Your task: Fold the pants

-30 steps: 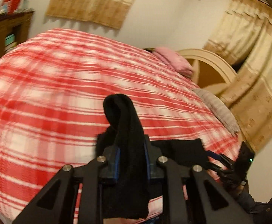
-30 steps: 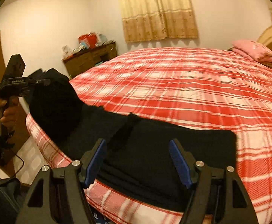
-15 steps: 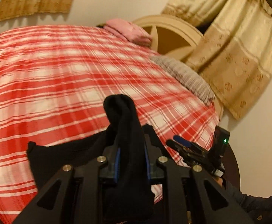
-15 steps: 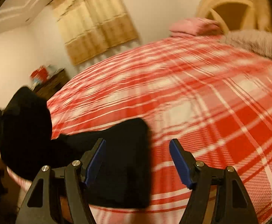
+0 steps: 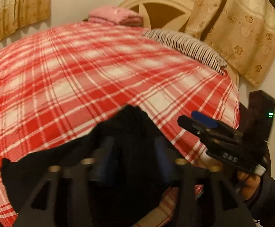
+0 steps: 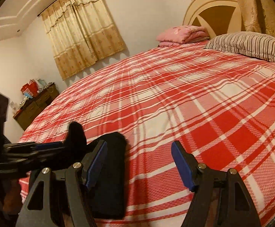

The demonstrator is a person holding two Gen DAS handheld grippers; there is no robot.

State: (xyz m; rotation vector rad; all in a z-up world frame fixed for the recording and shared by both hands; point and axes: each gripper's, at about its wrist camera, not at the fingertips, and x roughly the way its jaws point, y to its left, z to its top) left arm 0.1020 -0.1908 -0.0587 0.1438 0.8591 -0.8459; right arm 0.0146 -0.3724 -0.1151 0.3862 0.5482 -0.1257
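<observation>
The black pants (image 5: pixel 48 162) lie at the near edge of a bed with a red plaid cover (image 5: pixel 80 79). My left gripper (image 5: pixel 131 143) is shut on a bunched end of the pants, which drapes over its fingers and hides the pads. In the right wrist view the folded pants (image 6: pixel 111 172) lie at lower left, with the left gripper (image 6: pixel 69 141) holding a tuft above them. My right gripper (image 6: pixel 139 162) is open and empty over the bed, just right of the pants; it also shows in the left wrist view (image 5: pixel 196 121).
A pink folded blanket (image 6: pixel 182 34) and a striped pillow (image 6: pixel 250 45) lie at the cream headboard (image 6: pixel 214 9). A wooden dresser (image 6: pixel 35 106) with clutter stands at far left. Curtains (image 6: pixel 82 30) hang on the far wall. The bed edge is just below the grippers.
My left gripper has carried the held pants end rightward towards the right gripper, folding the pants over. My right gripper has swung right, off the pants, and stayed open.
</observation>
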